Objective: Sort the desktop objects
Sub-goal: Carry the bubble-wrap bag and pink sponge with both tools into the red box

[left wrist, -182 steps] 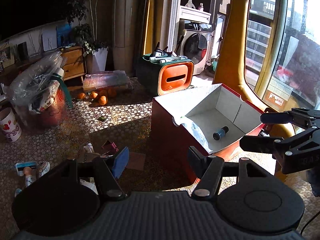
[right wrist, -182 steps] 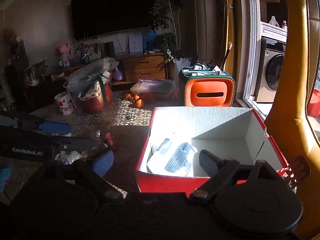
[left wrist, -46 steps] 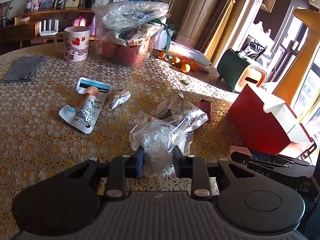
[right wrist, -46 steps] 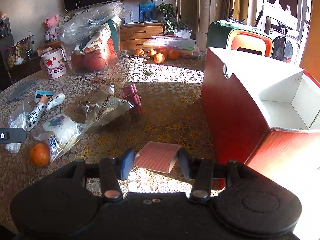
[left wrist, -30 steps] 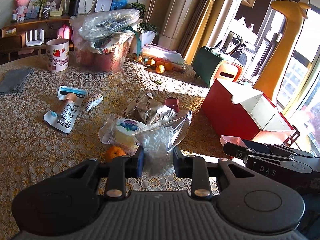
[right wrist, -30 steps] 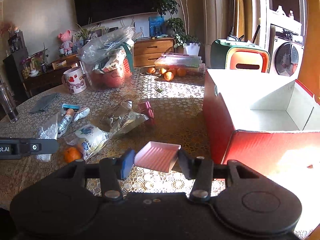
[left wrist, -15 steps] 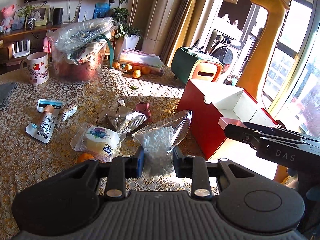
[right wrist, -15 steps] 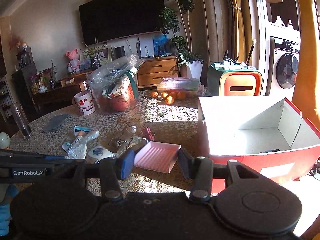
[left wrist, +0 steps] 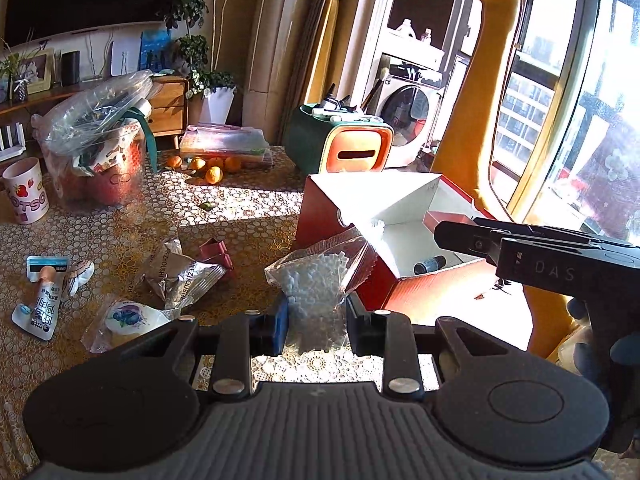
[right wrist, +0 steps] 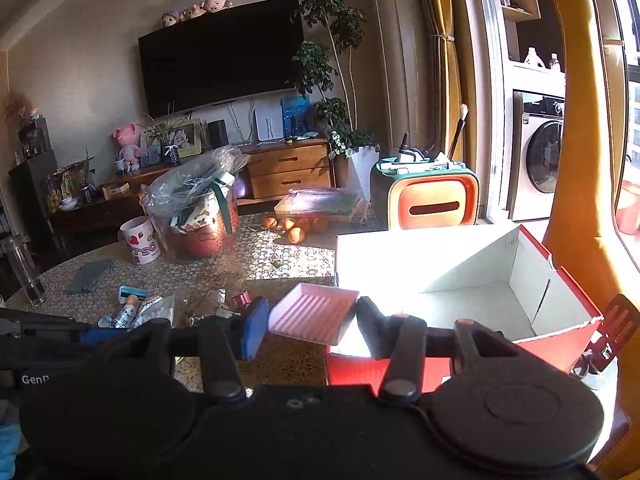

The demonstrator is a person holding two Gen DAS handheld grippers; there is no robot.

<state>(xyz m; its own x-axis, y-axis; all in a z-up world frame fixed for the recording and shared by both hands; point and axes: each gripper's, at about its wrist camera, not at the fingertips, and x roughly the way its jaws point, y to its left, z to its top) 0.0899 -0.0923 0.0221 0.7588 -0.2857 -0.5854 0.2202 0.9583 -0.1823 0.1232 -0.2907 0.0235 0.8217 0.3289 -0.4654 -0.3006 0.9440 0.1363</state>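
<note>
My left gripper is shut on a clear bag of white pellets and holds it above the table, just left of the open red box. My right gripper is shut on a pink ribbed tray and holds it at the box's near left corner. The right gripper also shows in the left wrist view, over the box with the pink tray's end showing. A small dark bottle lies inside the box.
On the patterned tablecloth lie a silver foil packet, a round wrapped snack, a tube pouch and a small dark red box. A strawberry mug, a bagged tub and oranges stand farther back.
Both grippers have lifted with their loads and moved right toward the red box. The right gripper with the pink tray now reaches over the box's rim.
</note>
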